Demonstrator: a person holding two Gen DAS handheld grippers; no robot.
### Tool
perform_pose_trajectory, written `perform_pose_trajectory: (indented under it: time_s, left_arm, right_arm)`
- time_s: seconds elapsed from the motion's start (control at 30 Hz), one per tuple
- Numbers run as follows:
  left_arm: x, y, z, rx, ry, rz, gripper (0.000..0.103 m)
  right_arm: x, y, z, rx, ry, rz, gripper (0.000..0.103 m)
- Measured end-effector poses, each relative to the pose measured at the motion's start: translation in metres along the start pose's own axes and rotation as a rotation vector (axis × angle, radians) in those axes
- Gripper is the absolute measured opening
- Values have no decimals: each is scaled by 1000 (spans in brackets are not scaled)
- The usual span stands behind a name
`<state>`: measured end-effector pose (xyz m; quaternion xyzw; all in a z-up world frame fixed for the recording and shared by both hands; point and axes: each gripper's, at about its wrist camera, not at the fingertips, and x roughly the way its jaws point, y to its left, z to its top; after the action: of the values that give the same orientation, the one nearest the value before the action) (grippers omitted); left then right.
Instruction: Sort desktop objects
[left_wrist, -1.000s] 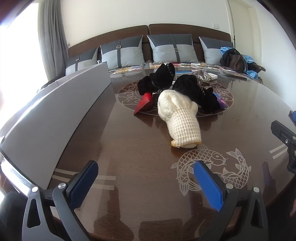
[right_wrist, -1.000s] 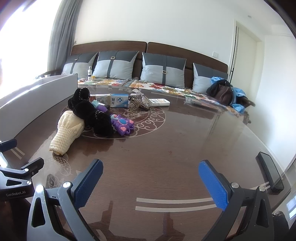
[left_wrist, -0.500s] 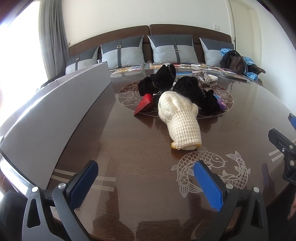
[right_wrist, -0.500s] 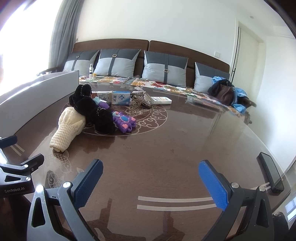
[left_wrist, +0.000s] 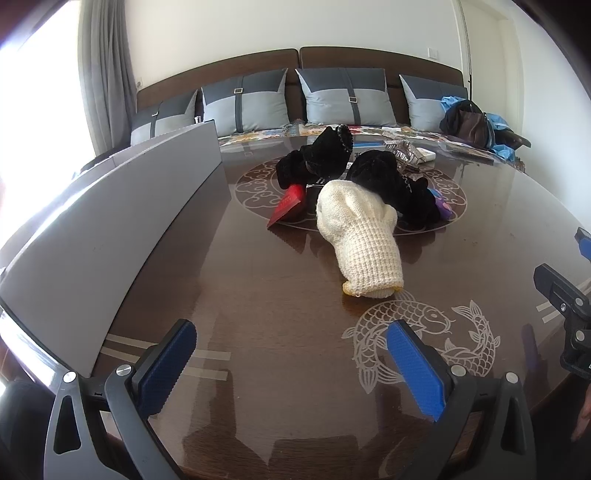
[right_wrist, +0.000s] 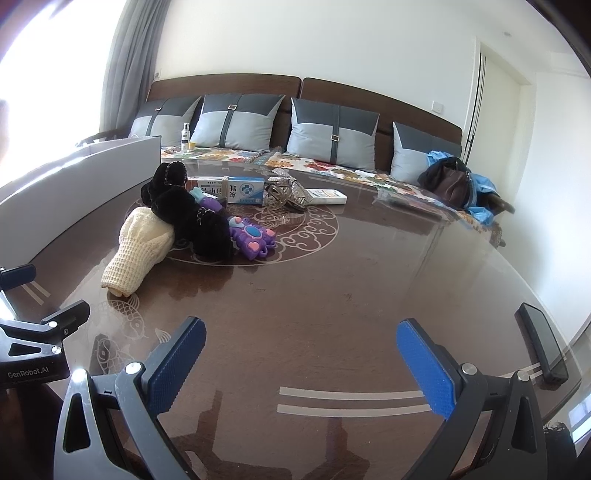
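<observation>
- On my far left a grey bin (left_wrist: 110, 229) stands along the edge of the bench (left_wrist: 258, 295), its long wall facing the pile. I take it as the place the sorted things are meant to go, which would explain why it sits within easy reach of the left side.
- My left claw (left_wrist: 291, 354) hovers low over the near part of the bench with its blue pads spread wide and nothing between them. I hold it released like this because it points straight at the nearest thing to pick.
- That thing is the cream knitted glove (left_wrist: 360, 236), lying flat with its cuff towards me, just short of the fish pattern inlaid in the bench. Its far end touches the black plush heap (left_wrist: 391, 181), so I judge a cuff-first pinch would lift it away cleanly.
- Beside the glove, a red booklet (left_wrist: 286, 205) is tucked partly under the black plush.
- From the right view, a purple toy (right_wrist: 251, 236) lies against the plush, and behind it a blue and white box (right_wrist: 245, 190) and a crumpled silver wrapper (right_wrist: 286, 192) sit near the bench centre.
- My right claw (right_wrist: 301, 363) is also spread and empty, held over bare wood well apart from the pile, kept out of the left one's way I think.
- A dark phone (right_wrist: 543, 341) lies at the right rim.
</observation>
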<state>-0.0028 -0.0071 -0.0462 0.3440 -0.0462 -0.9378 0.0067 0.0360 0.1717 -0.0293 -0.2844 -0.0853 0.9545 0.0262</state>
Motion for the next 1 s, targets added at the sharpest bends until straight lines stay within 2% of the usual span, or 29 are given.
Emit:
perform_pose_trajectory:
  time_s: [1.0]
  left_arm:
    - [7,-2,-3,-8,15,-13,103]
  right_arm:
    - [10,6,-4,-12,25,8,103]
